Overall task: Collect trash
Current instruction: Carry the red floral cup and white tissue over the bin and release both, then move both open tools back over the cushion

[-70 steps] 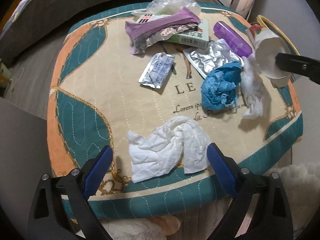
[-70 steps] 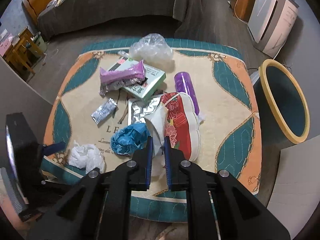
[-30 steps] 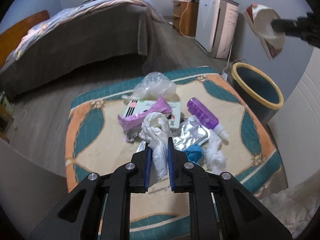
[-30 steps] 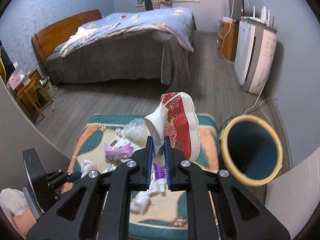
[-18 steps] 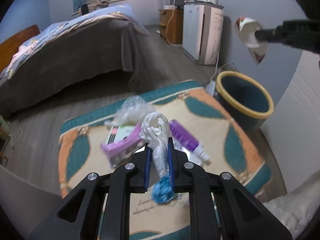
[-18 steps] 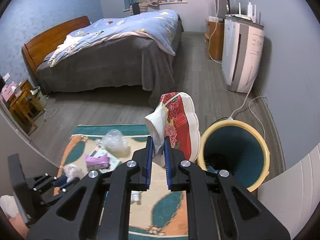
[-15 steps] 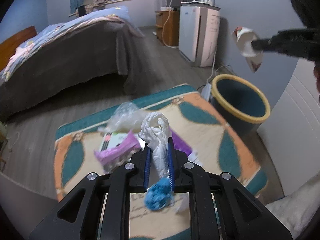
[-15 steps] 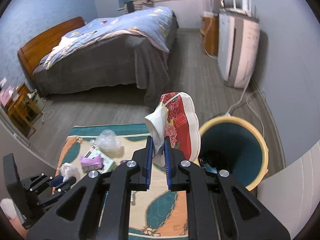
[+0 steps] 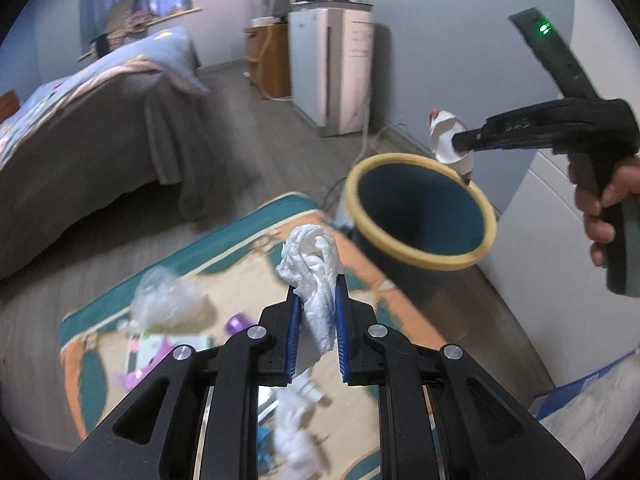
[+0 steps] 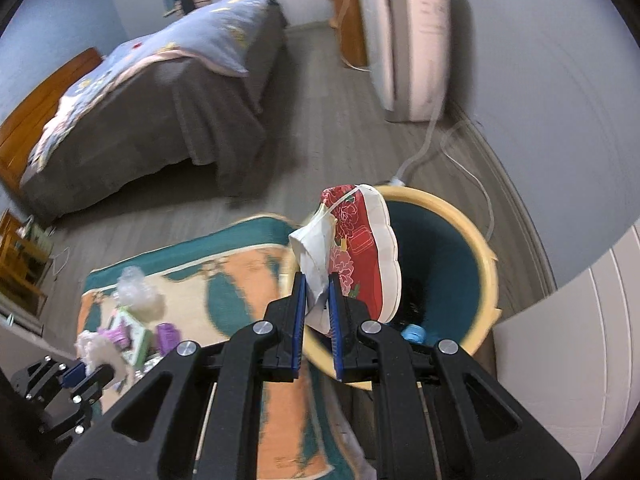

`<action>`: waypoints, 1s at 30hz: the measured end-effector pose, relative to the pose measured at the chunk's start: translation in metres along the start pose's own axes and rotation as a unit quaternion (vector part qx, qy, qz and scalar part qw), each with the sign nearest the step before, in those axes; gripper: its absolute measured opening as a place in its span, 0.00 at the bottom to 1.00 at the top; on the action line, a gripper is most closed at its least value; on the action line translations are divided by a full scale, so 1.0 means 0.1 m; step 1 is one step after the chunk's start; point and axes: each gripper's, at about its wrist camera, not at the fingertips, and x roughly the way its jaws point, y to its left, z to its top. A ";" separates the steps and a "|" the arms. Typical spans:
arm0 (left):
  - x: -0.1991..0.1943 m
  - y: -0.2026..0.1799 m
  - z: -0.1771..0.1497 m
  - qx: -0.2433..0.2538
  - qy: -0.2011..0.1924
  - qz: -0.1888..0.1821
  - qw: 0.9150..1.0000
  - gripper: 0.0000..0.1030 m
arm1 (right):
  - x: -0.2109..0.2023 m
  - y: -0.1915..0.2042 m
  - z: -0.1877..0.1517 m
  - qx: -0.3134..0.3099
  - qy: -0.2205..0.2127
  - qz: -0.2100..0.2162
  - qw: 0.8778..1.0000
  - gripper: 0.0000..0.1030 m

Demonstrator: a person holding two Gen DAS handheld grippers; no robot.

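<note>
Both loads secure: right gripper (image 10: 317,312) clamps paper cup (image 10: 360,256) just before bin (image 10: 486,276); left gripper (image 9: 316,320) pinches tissue (image 9: 316,268); release only past rim.

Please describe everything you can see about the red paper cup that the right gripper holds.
The red paper cup is crushed nearly flat. Its outside is red with pink flower prints and a white scalloped edge; its inside is plain white. The right gripper is shut on its crumpled white wall. The cup hangs tilted above the bin, near the yellow rim, touching nothing else.
</note>
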 end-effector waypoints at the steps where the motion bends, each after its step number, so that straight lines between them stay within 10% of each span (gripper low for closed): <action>1: 0.05 -0.06 0.05 0.005 0.001 -0.006 1.000 0.15 | 0.04 -0.08 -0.01 0.009 0.004 -0.003 1.000 0.10; 23: 1.26 -0.72 0.83 0.058 0.029 -0.080 0.995 0.21 | 0.55 -0.81 -0.03 0.093 0.033 -0.025 0.995 0.11; 30: 1.35 -0.80 0.92 0.073 0.005 -0.069 0.995 0.64 | 0.52 -0.84 0.00 0.099 0.019 -0.024 0.995 0.14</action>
